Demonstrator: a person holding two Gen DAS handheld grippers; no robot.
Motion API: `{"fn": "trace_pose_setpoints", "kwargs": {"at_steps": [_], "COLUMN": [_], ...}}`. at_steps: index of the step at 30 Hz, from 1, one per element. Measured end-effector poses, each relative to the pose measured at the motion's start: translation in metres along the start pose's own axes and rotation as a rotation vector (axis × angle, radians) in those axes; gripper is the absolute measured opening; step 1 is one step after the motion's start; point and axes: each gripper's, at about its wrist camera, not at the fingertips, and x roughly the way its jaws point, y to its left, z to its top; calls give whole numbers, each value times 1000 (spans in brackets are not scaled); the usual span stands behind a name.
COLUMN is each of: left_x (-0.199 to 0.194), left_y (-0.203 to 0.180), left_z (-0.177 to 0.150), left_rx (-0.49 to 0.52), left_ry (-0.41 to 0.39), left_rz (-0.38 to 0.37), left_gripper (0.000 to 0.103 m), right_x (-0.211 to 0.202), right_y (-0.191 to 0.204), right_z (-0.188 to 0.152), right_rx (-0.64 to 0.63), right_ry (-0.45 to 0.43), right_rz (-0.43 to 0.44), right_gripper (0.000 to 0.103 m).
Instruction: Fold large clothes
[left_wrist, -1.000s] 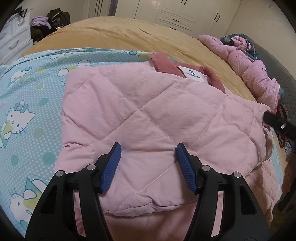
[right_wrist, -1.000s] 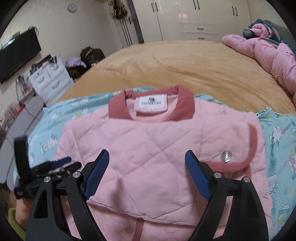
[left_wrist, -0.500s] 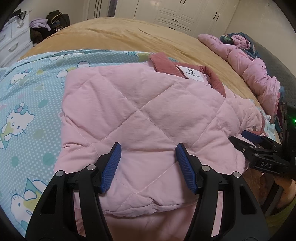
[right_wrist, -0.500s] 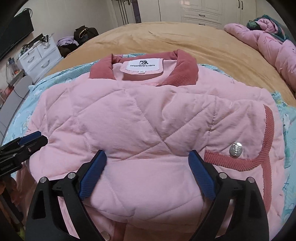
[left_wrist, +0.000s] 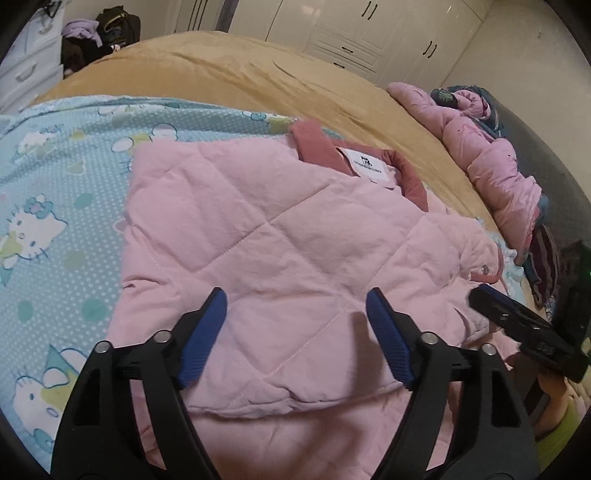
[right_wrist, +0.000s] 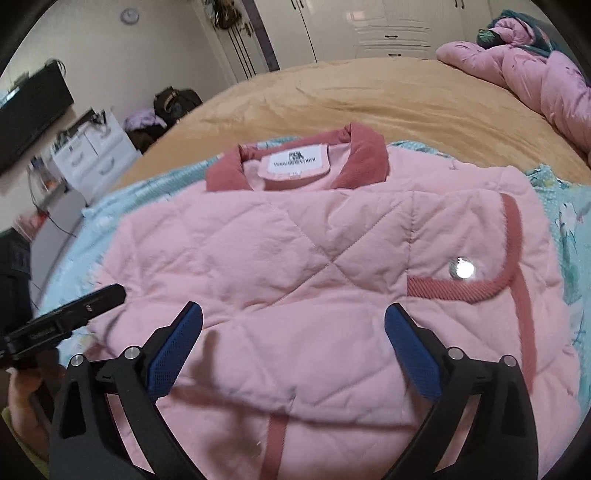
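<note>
Duvet (right_wrist: 535, 70) bunched far right, dresser (right_wrist: 92, 155) left, w/ jacket (right_wrist: 295, 277) unobstructed.

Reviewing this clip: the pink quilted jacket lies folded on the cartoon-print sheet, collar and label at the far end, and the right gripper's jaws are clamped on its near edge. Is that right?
Not quite. The right gripper is not clamped on anything: its jaws are opening, spread wide above the pink quilted jacket, pinching no fabric, as the right wrist view shows. The rest holds: the jacket lies folded on the cartoon-print sheet, collar and label at the far end.
</note>
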Motion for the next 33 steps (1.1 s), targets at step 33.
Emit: {"fn": "trace_pose_setpoints", "kwargs": {"at_steps": [33], "left_x": [-130], "left_y": [-29], "left_z": [-25], "left_rx": [10], "left_ry": [-191], "left_rz": [-26], "left_gripper": [94], "right_x": [-134], "right_y": [22], "right_z": [-16], "right_rx": [19], "right_ry": [-162], "right_rz": [69], "right_gripper": [99]}}
